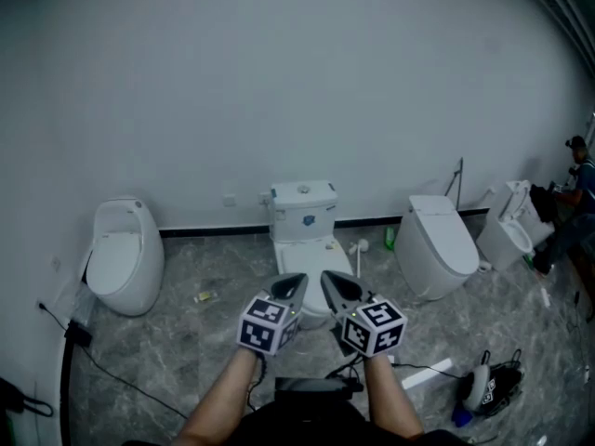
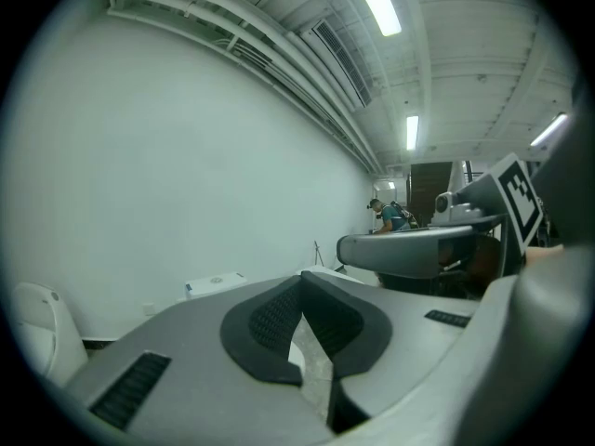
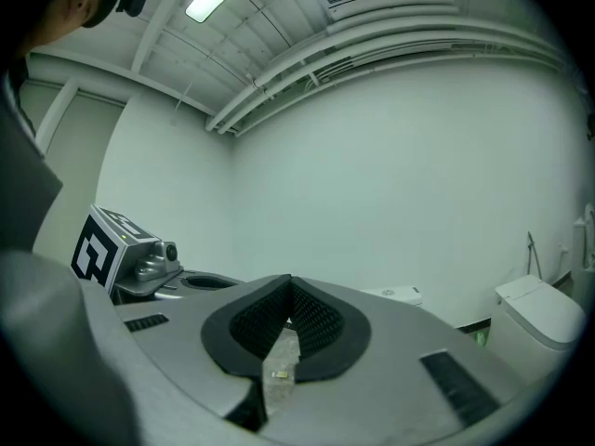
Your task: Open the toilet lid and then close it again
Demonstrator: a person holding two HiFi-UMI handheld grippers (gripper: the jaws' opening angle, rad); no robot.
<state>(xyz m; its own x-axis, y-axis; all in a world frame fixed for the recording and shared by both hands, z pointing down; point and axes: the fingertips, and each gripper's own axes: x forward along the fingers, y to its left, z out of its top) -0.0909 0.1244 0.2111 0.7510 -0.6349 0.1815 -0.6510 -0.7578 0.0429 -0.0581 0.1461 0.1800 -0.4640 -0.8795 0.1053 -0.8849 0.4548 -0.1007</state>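
A white toilet [image 1: 304, 226] with a square tank stands against the far wall, its lid [image 1: 312, 251] lying down flat. In the head view both grippers hover side by side in front of it, apart from it. My left gripper [image 1: 295, 282] is shut with nothing between its jaws; my right gripper [image 1: 333, 282] is shut and empty too. In the left gripper view the closed pads [image 2: 279, 319] meet at their tips, and the toilet tank [image 2: 214, 284] shows just beyond. In the right gripper view the pads [image 3: 311, 319] also meet, with the tank [image 3: 395, 294] behind them.
A rounded white toilet [image 1: 124, 258] stands at the left, another [image 1: 437, 244] at the right, and a third [image 1: 509, 226] further right beside a person [image 1: 576, 193]. A black cable [image 1: 84, 351] runs along the left floor. A bag [image 1: 488, 384] and a white bar [image 1: 426, 375] lie at the lower right.
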